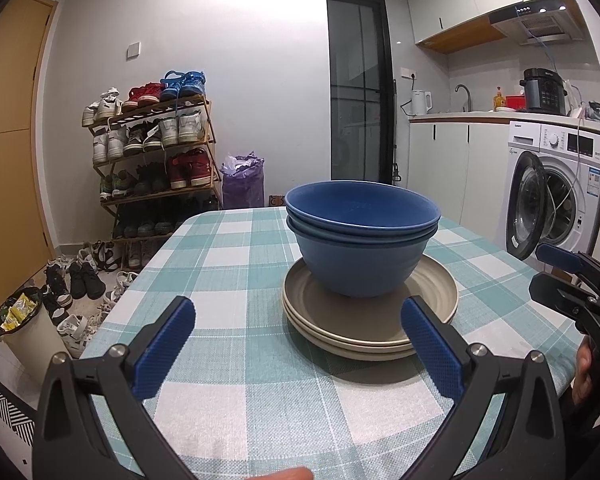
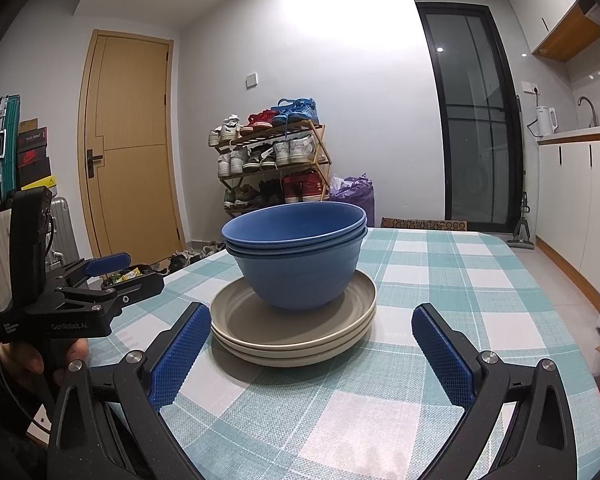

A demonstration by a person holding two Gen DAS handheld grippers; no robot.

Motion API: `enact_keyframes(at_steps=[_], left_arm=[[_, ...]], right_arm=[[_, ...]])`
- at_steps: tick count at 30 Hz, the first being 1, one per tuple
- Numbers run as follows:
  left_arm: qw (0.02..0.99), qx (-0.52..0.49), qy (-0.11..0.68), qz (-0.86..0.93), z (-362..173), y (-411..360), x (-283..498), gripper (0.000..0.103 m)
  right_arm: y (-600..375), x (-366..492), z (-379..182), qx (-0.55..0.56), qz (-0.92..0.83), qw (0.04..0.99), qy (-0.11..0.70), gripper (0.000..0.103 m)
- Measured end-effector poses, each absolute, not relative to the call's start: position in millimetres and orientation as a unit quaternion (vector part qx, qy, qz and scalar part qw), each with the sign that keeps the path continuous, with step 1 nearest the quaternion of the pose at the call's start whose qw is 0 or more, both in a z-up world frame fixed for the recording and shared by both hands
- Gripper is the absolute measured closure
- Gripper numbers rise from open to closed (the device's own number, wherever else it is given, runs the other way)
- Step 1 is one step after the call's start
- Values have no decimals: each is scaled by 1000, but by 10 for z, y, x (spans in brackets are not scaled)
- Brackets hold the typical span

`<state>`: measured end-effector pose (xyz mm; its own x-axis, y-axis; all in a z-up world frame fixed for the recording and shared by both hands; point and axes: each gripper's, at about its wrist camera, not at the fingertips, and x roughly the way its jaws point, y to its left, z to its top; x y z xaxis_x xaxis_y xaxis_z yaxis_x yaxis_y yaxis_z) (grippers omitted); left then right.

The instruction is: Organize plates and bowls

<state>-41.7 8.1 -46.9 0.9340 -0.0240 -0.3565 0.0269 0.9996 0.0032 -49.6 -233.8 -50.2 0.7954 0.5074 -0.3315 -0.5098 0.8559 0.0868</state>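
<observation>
Two blue bowls point(image 1: 362, 236) sit nested one inside the other, and the pair stands upright on a stack of beige plates point(image 1: 370, 316) near the middle of the desk point(image 1: 228, 248), which is covered by a teal and white checked cloth. The plates lie flat, stacked one on another (how many there are is hard to tell from the rims), and the bowls rest slightly off centre on the top plate.

The left gripper point(image 1: 298, 340) hangs low over the cloth on the near side of the stack with its blue-padded fingers point(image 1: 162, 346) spread wide apart and nothing between them; its right finger overlaps the near rim of the plates in its own view, though contact cannot be judged. In the right wrist view the same gripper appears at the left edge, held by a hand point(image 2: 40, 356).

The right gripper point(image 2: 306, 346) is likewise spread wide and empty, facing the stack, its left finger just beside the plate rim.

Behind the desk stand a shoe rack point(image 1: 156, 152), a purple bag point(image 1: 242, 184), a dark glass door point(image 2: 474, 120) and a washing machine point(image 1: 556, 188) with its door open.
</observation>
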Motion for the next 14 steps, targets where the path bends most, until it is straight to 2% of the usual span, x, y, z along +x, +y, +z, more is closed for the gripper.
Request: enact_keyframes(at_steps=[14], left_arm=[[984,5,179,-14,-465,61,-423,0]], right_arm=[[-2335,-494,-513,-5,269,947,174,1]])
